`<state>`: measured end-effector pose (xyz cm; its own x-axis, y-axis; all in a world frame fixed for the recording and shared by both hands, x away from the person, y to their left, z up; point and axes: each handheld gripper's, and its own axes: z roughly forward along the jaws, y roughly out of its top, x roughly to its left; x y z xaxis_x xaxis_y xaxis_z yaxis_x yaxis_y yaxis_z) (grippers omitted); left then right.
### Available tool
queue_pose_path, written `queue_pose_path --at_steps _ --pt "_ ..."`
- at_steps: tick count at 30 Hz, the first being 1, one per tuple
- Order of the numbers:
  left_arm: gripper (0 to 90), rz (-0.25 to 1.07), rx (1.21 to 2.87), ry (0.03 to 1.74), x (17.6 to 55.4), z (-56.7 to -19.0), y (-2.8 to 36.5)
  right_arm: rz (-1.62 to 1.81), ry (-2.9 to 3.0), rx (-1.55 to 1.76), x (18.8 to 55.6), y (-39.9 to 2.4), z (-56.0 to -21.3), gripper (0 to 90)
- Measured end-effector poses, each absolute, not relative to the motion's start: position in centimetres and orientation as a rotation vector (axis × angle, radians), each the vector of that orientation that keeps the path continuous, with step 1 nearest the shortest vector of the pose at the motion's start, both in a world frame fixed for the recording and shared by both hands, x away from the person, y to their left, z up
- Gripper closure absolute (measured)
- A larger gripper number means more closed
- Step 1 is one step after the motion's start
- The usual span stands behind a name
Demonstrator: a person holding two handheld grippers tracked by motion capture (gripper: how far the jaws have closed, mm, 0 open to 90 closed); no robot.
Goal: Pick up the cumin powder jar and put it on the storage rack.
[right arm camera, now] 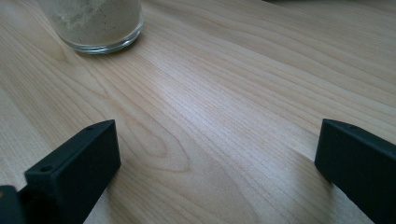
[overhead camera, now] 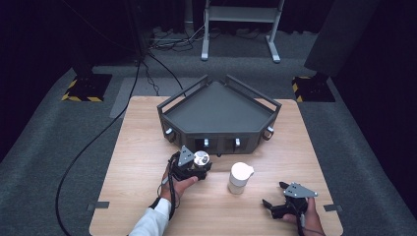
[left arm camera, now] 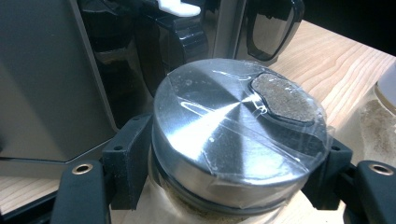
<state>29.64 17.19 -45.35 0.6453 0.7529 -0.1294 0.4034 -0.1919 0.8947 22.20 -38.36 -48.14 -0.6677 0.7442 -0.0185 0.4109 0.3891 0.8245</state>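
1. Clamping a small jar by its body, the left gripper (overhead camera: 193, 166) holds the jar with the steel lid (left arm camera: 236, 135) just in front of the dark angular tray unit (overhead camera: 219, 105), near the middle of the wooden surface (overhead camera: 142, 147); in the left gripper view both black jaws press the jar's sides just under the lid's rim.

2. Showing on that lid are a taped-over pour opening (left arm camera: 282, 98) and clear tape across the brushed metal, with sandy powder visible through the glass below.

3. Resting low at the near right of the surface, the right gripper (overhead camera: 276, 196) stands wide open and empty, its jaws well apart over bare wood in the right gripper view.

4. Standing between the two grippers is a second container, the white-lidded jar (overhead camera: 240, 177), upright on the surface; its glass base (right arm camera: 95, 28), holding pale powder, appears at the far left of the right gripper view.

5. Judged from this layout, the relation that matters is this: the white-lidded jar lies to the left of and farther out than the right gripper, and to the right of the left one. Only the right gripper is free, so it looks the likelier to reach for it.

6. Both jars stand with their long axes vertical, which would favour a level approach from the side.
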Motion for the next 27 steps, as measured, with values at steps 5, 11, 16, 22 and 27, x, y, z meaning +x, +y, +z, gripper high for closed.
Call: queue_pose_path --at_steps 5,11,16,22,27 --pt "30.1 0.398 1.802 0.945 29.6 -45.2 17.2 1.182 2.266 0.998 22.2 -38.4 -48.1 0.0" --pt "30.2 0.424 1.812 0.975 29.1 -44.2 16.9 1.181 2.266 0.998 22.2 -38.4 -48.1 0.0" --pt "30.2 0.422 1.799 0.982 28.8 -43.2 17.3 1.182 2.266 0.998 22.2 -38.4 -48.1 0.0" --pt "30.2 0.375 1.781 0.994 28.7 -41.4 17.8 1.181 2.266 0.999 22.2 -38.4 -48.1 0.0" --pt "30.3 0.391 1.789 0.983 28.4 -39.6 17.7 1.181 2.266 0.999 22.2 -38.4 -48.1 0.0"
